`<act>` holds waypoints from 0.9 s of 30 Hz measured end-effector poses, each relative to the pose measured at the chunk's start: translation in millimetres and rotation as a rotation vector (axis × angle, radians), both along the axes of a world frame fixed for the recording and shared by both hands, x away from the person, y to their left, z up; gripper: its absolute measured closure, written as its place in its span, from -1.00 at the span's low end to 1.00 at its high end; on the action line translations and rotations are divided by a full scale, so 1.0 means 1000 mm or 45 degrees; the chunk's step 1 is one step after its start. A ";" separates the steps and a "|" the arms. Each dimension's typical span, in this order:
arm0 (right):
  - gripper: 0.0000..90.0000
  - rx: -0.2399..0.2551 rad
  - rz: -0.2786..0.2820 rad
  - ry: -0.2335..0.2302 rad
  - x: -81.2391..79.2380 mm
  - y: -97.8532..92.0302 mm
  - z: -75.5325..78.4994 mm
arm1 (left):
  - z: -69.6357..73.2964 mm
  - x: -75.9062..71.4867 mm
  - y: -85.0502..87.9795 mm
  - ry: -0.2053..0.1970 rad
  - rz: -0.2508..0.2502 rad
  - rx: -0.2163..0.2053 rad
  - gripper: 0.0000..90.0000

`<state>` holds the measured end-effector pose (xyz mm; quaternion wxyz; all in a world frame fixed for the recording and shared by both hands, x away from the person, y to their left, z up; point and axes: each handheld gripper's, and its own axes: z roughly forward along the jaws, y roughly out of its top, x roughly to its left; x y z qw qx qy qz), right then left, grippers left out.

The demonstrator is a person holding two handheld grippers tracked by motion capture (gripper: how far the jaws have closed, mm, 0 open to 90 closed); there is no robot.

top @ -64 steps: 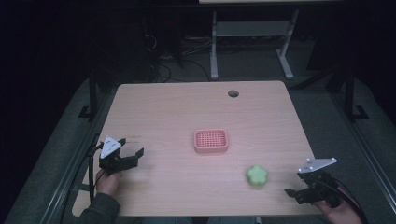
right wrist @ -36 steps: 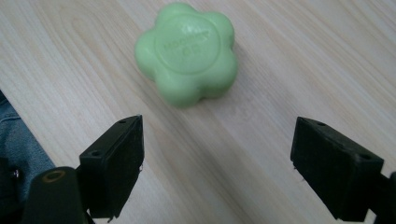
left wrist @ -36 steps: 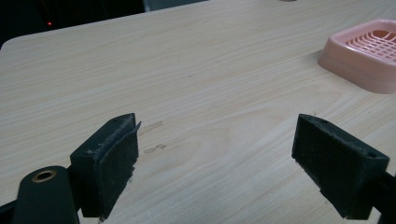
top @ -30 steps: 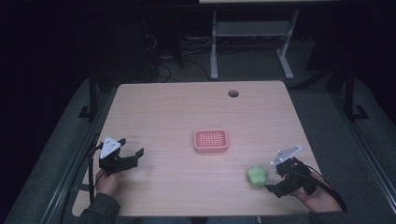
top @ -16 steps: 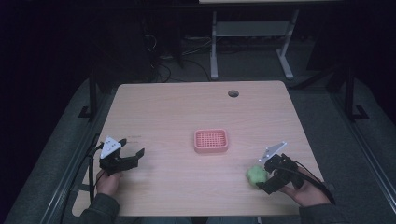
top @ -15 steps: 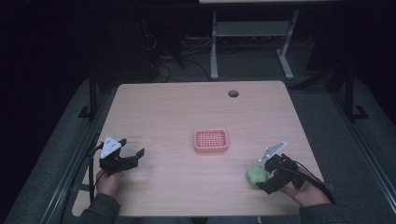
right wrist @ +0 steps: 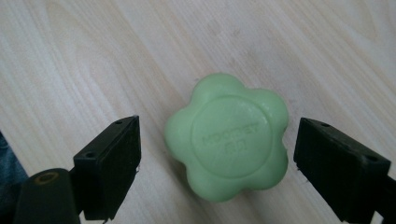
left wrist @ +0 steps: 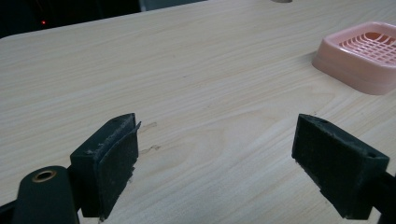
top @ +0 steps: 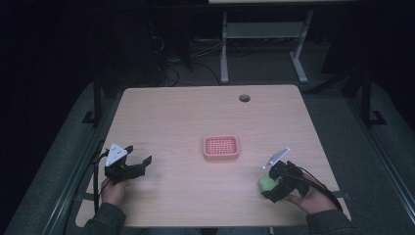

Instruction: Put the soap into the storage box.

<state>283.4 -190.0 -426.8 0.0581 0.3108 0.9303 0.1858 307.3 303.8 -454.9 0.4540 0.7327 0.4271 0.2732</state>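
Observation:
A pale green flower-shaped soap point(right wrist: 229, 135) lies flat on the wooden table point(top: 195, 122), near its front right corner point(top: 266, 183). My right gripper point(right wrist: 217, 163) hovers over it, open, one jaw on each side of the soap, neither touching. In the high view that right gripper point(top: 274, 185) covers part of the soap. A pink slotted soap dish point(top: 221, 147) rests at the table's middle and it also appears at the upper right of the left gripper view point(left wrist: 362, 53). My left gripper point(top: 139, 164) is held open at the front left, with bare wood between its jaws point(left wrist: 215, 158).
A round cable hole point(top: 244, 98) marks the table's far right side. Behind the table stands a grey metal frame point(top: 264, 36) on a dark floor, with cables point(top: 176, 63) beside it. The person's hands point(top: 113, 192) come in from the front edge.
My right gripper has moved left from the table's right edge to the green soap and now straddles it. The left gripper has stayed put.

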 end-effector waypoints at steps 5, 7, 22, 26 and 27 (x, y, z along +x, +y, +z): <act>-0.68 -0.006 -0.016 0.030 0.004 0.002 -0.004 | 0.000 0.000 0.000 -0.001 -0.001 0.000 -0.68; -0.68 -0.008 -0.011 0.036 0.005 0.003 -0.007 | 0.000 0.000 0.000 -0.001 0.002 0.001 -0.68; -0.68 -0.058 -0.019 0.081 0.011 0.007 -0.019 | 0.001 0.000 0.001 -0.012 0.000 0.001 -0.68; -0.67 -0.060 -0.026 0.090 0.011 0.007 -0.021 | 0.001 -0.001 0.001 -0.014 0.002 -0.002 -0.68; -0.67 -0.062 -0.029 0.092 0.012 0.007 -0.021 | 0.001 -0.001 0.001 -0.014 0.002 -0.002 -0.68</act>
